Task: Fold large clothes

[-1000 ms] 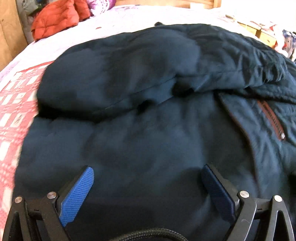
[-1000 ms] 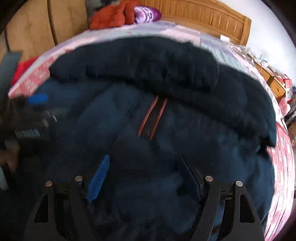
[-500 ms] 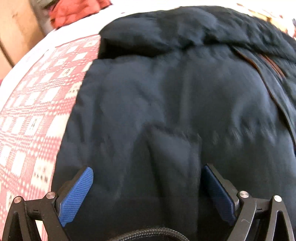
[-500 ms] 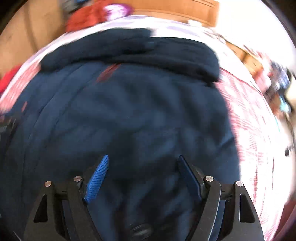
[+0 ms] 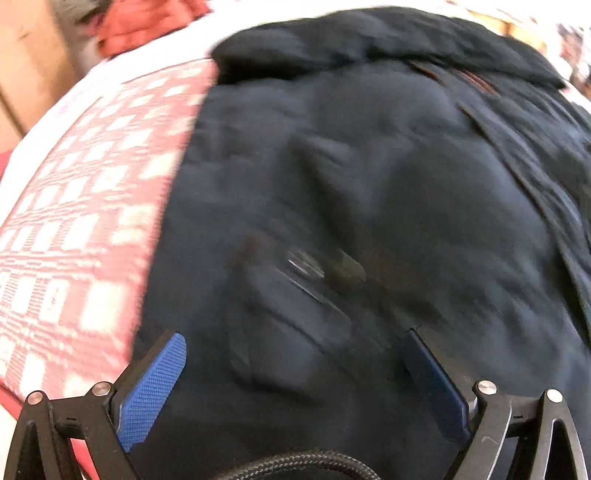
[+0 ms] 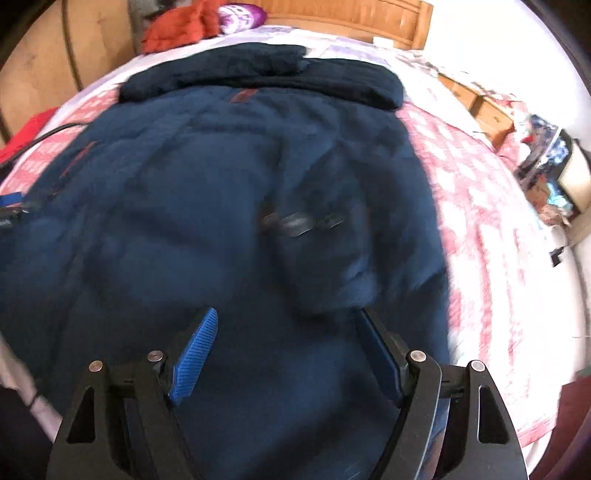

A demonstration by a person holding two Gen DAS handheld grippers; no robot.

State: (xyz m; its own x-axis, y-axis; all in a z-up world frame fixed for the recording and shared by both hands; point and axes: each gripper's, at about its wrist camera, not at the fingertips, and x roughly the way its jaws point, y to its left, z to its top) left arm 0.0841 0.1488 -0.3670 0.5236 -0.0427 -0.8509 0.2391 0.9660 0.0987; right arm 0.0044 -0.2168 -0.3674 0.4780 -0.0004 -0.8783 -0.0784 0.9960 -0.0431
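A large dark navy padded jacket (image 5: 369,184) lies spread on a bed with a red and white checked cover (image 5: 74,221). Its sleeves lie folded across the far part (image 6: 258,70), and a brown zip (image 6: 242,96) shows below them. My left gripper (image 5: 295,339) is open and empty, low over the jacket's near left part, close to a pocket flap with a buckle (image 5: 317,266). My right gripper (image 6: 286,314) is open and empty over the jacket's near right part, just short of a pocket with a buckle (image 6: 303,221).
An orange-red garment (image 6: 177,26) and a purple one (image 6: 240,13) lie at the far end by the wooden headboard (image 6: 351,16). Wooden drawers (image 6: 476,99) and clutter stand to the right of the bed. Bed cover (image 6: 480,221) shows right of the jacket.
Both grippers have drawn back towards the jacket's near hem and stayed open. The folded sleeves now sit farther away in both views, and the pocket buckles have come into sight.
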